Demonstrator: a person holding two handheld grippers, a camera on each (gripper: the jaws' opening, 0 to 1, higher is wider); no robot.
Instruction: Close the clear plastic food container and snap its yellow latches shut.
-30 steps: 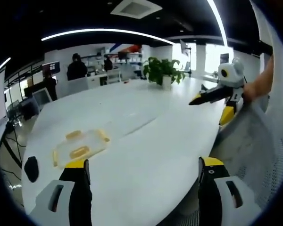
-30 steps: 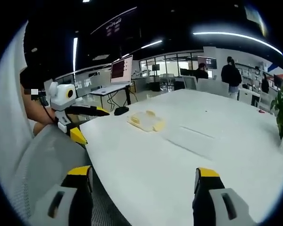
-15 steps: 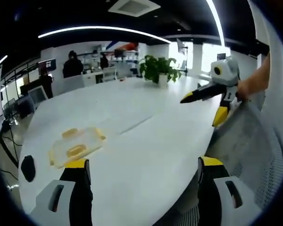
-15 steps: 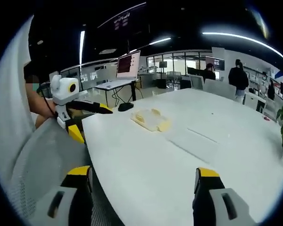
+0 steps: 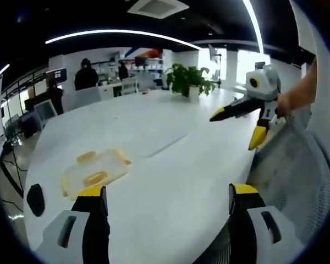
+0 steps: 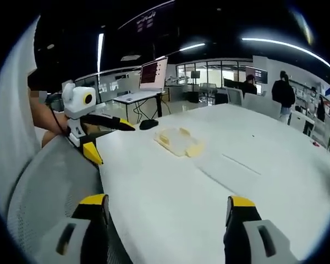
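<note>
So from where I'm driving, the container (image 5: 94, 171) sits flat near the tabletop (image 5: 170, 165) edge just ahead of my left gripper (image 5: 164, 220), well away from the right gripper (image 6: 160, 225), both sets of fingers spread wide and holding nothing.

Bare table (image 5: 170, 181) surrounds container (image 5: 94, 171); mouse (image 5: 35, 198) beside.

Bright, even office light from ceiling strip lights (image 5: 121, 34); white table (image 5: 170, 165) glares softly. Strong fisheye bending at edges; distant background slightly soft.
</note>
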